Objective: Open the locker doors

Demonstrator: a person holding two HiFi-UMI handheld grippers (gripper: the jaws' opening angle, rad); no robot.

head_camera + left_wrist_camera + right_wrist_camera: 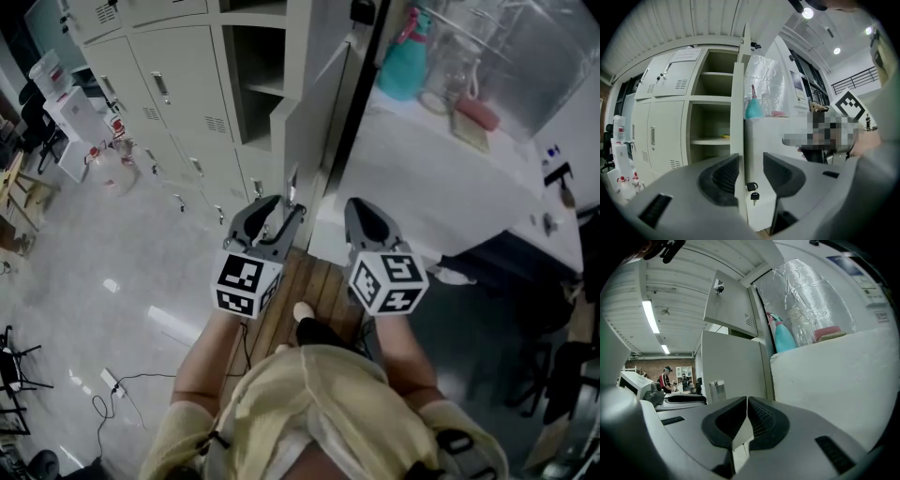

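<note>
Left tool [750, 165] is sitting wide, with the locker door [738, 112] edge standing between its jaws. The door's bottom is hiding behind the tool body. The key [753, 191] is dangling at 6 o'clock, hard to make out in the head view. Right tool [747, 401] is pressing its jaws together, empty. Open shelves [258, 84] are showing at 11 o'clock, and a teal bottle [405, 61] on the white surface [422, 159] at 1 o'clock.

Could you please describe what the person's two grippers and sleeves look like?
The left gripper and right gripper have curved grey shells with dark ribbed pads lining the jaws. Each bears a white cube with black square markers: left cube, right cube. The person wears a pale yellow top with loose sleeves.
</note>
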